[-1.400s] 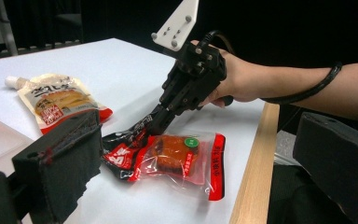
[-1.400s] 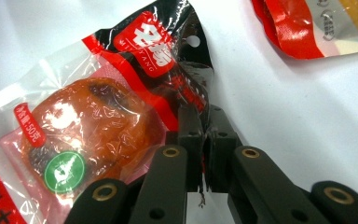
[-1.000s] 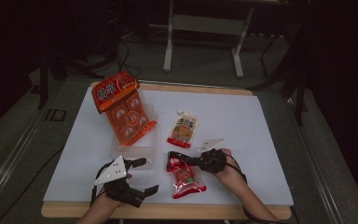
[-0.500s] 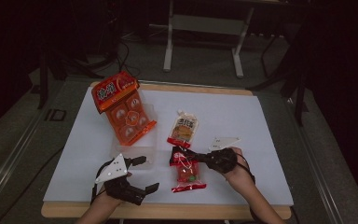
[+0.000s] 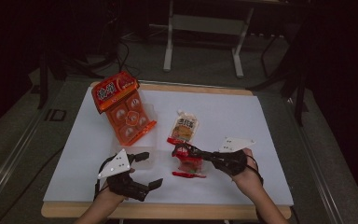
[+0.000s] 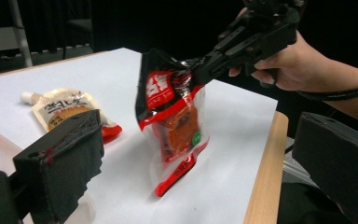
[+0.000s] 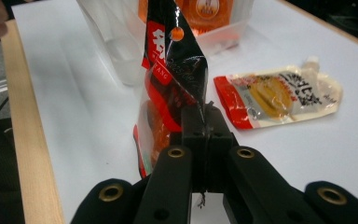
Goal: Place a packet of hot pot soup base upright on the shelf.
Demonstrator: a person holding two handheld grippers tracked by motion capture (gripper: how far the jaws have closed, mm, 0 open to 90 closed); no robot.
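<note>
A red and black snack packet (image 5: 190, 166) (image 6: 172, 121) (image 7: 168, 79) hangs upright, its lower end at the white table. My right gripper (image 5: 178, 150) (image 7: 204, 122) is shut on the packet's top edge, and it is visible in the left gripper view (image 6: 205, 63) reaching in from the right. My left gripper (image 5: 151, 169) (image 6: 200, 126) stays open near the table's front edge, left of the packet, jaws spread wide with nothing between them.
A spouted yellow sauce pouch (image 5: 184, 128) (image 6: 65, 109) (image 7: 279, 95) lies flat behind the packet. An orange tray pack (image 5: 123, 109) leans at the back left, over a clear plastic container (image 5: 145, 156) (image 7: 116, 42). The wooden table edge (image 6: 265, 177) runs close by.
My right gripper has raised the packet's top edge, so the packet went from lying flat to hanging upright and shifted slightly away from the front edge. The left gripper has not moved.
</note>
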